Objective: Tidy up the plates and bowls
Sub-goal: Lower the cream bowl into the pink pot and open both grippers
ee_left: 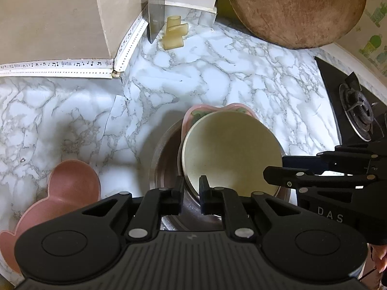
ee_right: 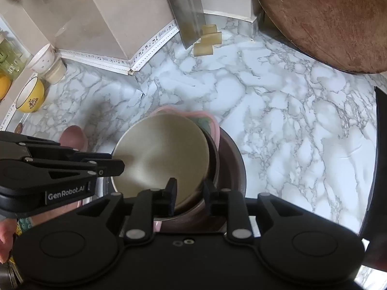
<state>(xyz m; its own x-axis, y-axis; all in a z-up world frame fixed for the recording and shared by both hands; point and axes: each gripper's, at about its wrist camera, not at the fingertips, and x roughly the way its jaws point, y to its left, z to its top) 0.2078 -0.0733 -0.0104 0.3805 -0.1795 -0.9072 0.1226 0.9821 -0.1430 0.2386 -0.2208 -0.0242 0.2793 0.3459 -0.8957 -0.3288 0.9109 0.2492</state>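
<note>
Jaws: left gripper (ee_left: 191,188) and right gripper (ee_right: 188,193) each clamp the cream plate's (ee_left: 232,152) rim.
Plate: tilted, face toward twelve o'clock.
Steel pot (ee_left: 164,159): holds cream plate, pink plate (ee_left: 193,113).

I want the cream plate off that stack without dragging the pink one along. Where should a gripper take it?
Take the cream plate by its near rim, which tilts up above the steel bowl; the left gripper already straddles it. The far edge lies against the pink plate, so avoid it.
</note>
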